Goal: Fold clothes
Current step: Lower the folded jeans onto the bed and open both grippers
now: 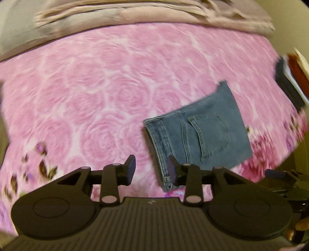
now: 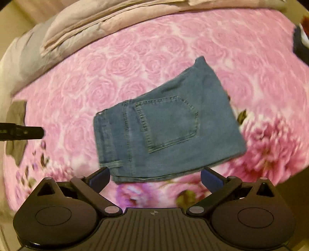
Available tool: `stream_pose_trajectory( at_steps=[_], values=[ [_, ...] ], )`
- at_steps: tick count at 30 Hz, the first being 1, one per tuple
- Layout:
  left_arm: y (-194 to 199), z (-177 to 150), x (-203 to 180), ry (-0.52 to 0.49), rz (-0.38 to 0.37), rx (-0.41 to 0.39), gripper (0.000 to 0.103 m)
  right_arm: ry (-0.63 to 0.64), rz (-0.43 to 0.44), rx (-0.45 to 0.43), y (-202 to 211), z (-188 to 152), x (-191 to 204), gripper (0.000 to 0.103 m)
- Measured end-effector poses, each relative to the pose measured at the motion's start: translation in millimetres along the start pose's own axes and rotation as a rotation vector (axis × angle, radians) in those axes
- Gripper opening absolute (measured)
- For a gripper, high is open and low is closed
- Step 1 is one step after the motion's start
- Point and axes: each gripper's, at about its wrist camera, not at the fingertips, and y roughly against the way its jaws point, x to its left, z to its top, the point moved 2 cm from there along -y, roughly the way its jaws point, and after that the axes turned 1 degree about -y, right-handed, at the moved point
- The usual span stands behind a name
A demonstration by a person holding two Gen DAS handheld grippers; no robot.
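Note:
A pair of blue jeans (image 1: pixel 200 133) lies folded into a compact rectangle on the pink rose-patterned bedspread (image 1: pixel 96 92), back pocket facing up. In the right wrist view the jeans (image 2: pixel 166 125) fill the middle, just beyond my right gripper (image 2: pixel 155 176), which stands wide open and holds nothing. My left gripper (image 1: pixel 151 168) is open too, empty, with its right finger near the waistband corner of the jeans. The tip of the left gripper (image 2: pixel 29 132) shows at the left edge of the right wrist view.
A folded beige and grey quilt (image 1: pixel 135 17) lies along the far side of the bed. A dark folded item (image 1: pixel 287 85) sits at the right edge of the bed. A grey cloth (image 2: pixel 16 131) lies at the left edge.

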Motion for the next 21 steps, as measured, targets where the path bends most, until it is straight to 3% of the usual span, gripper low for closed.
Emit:
stream_pose_trajectory(
  at_steps=[7, 14, 21],
  values=[
    [36.2, -46.2, -37.6, 0.096, 0.055, -0.040, 0.032, 0.131, 0.011, -0.012, 20.7, 3.2, -30.6, 0.103],
    [77.8, -84.6, -49.0, 0.064, 0.089, -0.107, 0.032, 0.174, 0.023, -0.075, 52.9, -10.0, -34.5, 0.103],
    [119.2, -124.0, -54.2, 0.028, 0.125, -0.179, 0.033, 0.162, -0.002, -0.143, 86.1, -49.5, -22.5, 0.103]
  ],
)
